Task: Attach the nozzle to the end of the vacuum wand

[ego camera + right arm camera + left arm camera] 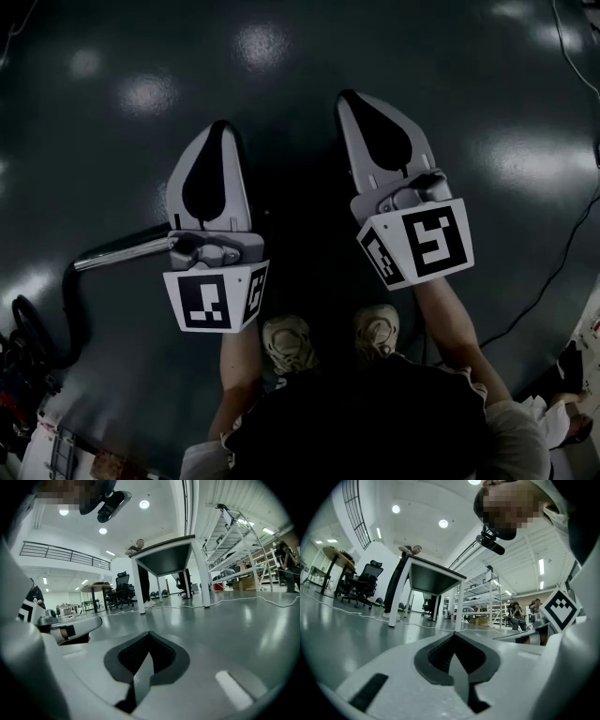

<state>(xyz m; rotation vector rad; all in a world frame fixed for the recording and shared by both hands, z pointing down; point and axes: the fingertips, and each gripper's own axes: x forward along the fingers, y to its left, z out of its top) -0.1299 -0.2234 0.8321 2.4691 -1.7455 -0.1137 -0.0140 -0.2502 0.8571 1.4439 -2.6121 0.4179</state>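
The person's dark shirt (375, 422) and pale shoes (286, 342) fill the bottom of the head view, and just beyond them the left tool (221, 127) and right tool (349, 97) hang side by side over the glossy floor (281, 56), each clenched on nothing, with its pads pressed together in its own view. A chrome tube (122, 251), probably the vacuum wand, runs out to the left from behind the left tool's body into a curved black hose (67, 309), and no nozzle can be made out anywhere. The task looks not yet begun: nothing is held, and the nozzle must still be found, picked up and joined to the wand's end.
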